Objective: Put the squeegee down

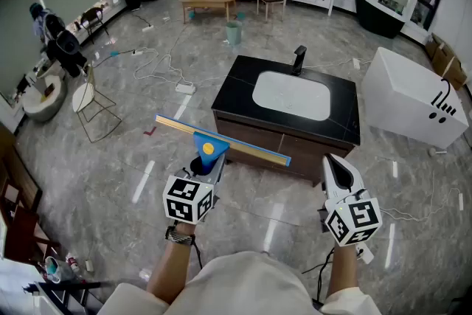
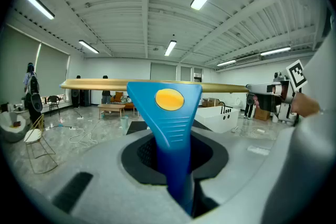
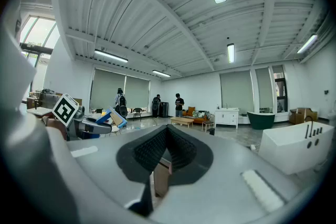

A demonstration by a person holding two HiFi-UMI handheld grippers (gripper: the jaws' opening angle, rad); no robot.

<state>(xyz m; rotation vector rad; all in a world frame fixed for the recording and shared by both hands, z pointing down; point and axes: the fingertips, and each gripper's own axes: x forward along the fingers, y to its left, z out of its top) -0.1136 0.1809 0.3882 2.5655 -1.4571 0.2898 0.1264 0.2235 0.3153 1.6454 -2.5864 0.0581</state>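
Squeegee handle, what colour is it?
The squeegee handle is blue with a yellow oval; the left gripper view shows it best.

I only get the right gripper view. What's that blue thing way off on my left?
Observer: A squeegee. It has a blue handle with a yellow oval and a long flat blade.
Operator: Who's holding it?
Observer: The left gripper. Its jaws are clamped on the handle.
Operator: Where could it go down?
Observer: Maybe on the black counter just beyond the blade. It has a white sink set in it.
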